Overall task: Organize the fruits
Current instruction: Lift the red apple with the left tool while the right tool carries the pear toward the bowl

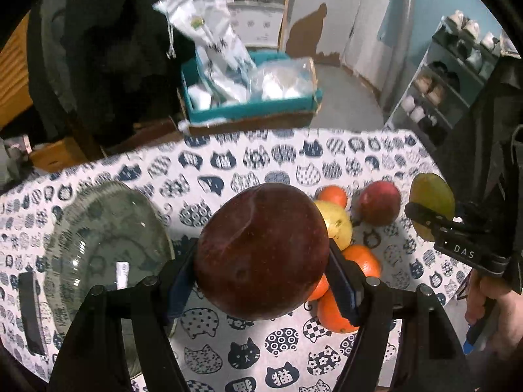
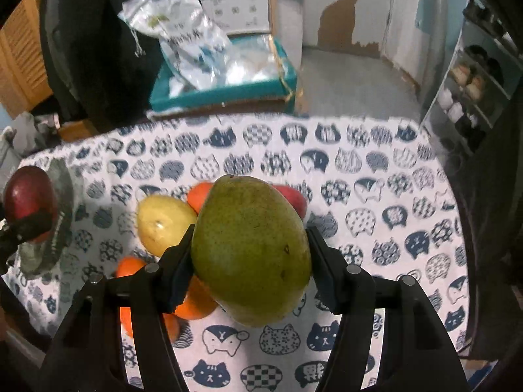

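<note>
In the left wrist view, the left gripper (image 1: 261,261) fills the lower centre, its jaws clamped on a large dark red mango (image 1: 261,251) held above the surface (image 1: 228,163), which wears a white cloth printed with navy cat faces. The mango hides much of the fruit pile behind it: a yellow fruit (image 1: 336,225) and several oranges (image 1: 362,259) show only in part at centre right. A red apple (image 1: 379,202) sits just beyond them in full view. At lower left lies a clear glass plate (image 1: 98,228), its near edge cut off by the gripper body. At the right edge, the right gripper (image 1: 431,215) appears from the side, and its hand (image 1: 490,310) is cropped by the frame.

In the right wrist view, the right gripper's jaws are clamped on a green mango (image 2: 250,251) at frame centre, which covers most of the pile. Upper centre, a teal box (image 2: 225,94) of plastic bags stands blurred beyond the surface's far edge.
</note>
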